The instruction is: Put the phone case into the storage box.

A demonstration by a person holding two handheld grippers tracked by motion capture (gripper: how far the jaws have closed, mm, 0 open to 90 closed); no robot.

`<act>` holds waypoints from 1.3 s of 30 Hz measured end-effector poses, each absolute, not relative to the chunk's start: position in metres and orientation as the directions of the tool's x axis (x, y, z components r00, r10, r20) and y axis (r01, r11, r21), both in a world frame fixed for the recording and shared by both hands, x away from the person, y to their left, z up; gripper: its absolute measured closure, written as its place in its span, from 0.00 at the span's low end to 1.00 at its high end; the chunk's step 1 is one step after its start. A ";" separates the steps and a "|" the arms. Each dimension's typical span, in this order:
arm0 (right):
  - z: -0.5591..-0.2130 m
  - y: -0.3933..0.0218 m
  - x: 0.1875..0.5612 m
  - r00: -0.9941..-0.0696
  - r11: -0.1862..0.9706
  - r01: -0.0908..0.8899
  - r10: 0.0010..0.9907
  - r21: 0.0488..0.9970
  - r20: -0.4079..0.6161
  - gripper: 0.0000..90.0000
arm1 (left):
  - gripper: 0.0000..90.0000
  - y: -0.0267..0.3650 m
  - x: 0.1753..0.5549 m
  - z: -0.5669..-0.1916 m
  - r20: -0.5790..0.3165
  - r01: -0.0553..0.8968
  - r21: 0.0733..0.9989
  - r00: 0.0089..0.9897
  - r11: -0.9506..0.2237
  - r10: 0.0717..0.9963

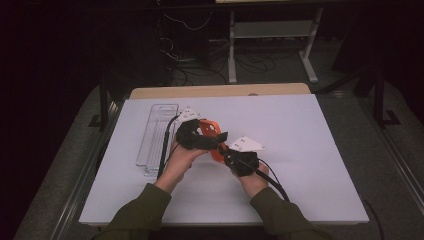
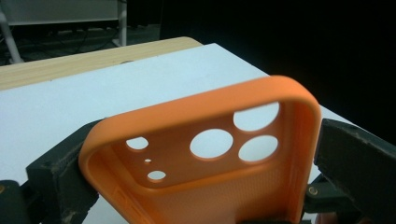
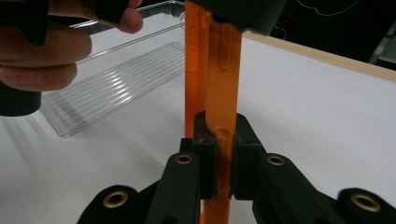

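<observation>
High view: orange phone case held between two grippers

Item: orange phone case (image 1: 212,135), soft-walled, camera cut-outs at one end. Location: lifted clear of the white tabletop (image 1: 300,150), near its middle, just right of a clear plastic tray (image 1: 156,137) lying flat.

Left gripper (image 1: 212,141): spread wide across the case's width, jaws pressing on the two long side walls at the camera end; cut-outs plain in the left gripper view (image 2: 212,143). Counted as pinching the case across its broad dimension.

Right gripper (image 1: 225,151): pressed nearly together on a thin edge of the case (image 3: 217,93), seen edge-on and upright in the right gripper view; wall pinched firmly between the pads.

Step in hand, as judged: two-handed hold, likely reorienting the case or readying it for the tray.

Handling notes:
- Keep side-wall pressure light; flexible rim, prone to bowing or popping out.
- Keep the narrow pinch deep on the wall, not at the lip, to avoid slipping.
- Move both hands together; twisting one against the other would warp the case.
- Release one grip only once the other holds securely.
- Approach the tray level, clear of its raised rim.
</observation>
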State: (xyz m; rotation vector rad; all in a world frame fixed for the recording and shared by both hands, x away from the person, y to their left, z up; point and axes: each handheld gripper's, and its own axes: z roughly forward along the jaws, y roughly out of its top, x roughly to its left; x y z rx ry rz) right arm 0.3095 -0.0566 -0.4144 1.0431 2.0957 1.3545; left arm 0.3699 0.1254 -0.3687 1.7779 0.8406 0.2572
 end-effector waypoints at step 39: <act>-0.415 -0.056 0.308 -0.619 0.252 0.355 0.785 0.900 0.025 0.89 | 0.15 0.128 0.367 -0.365 -0.227 0.388 0.915 0.721 -0.111 0.654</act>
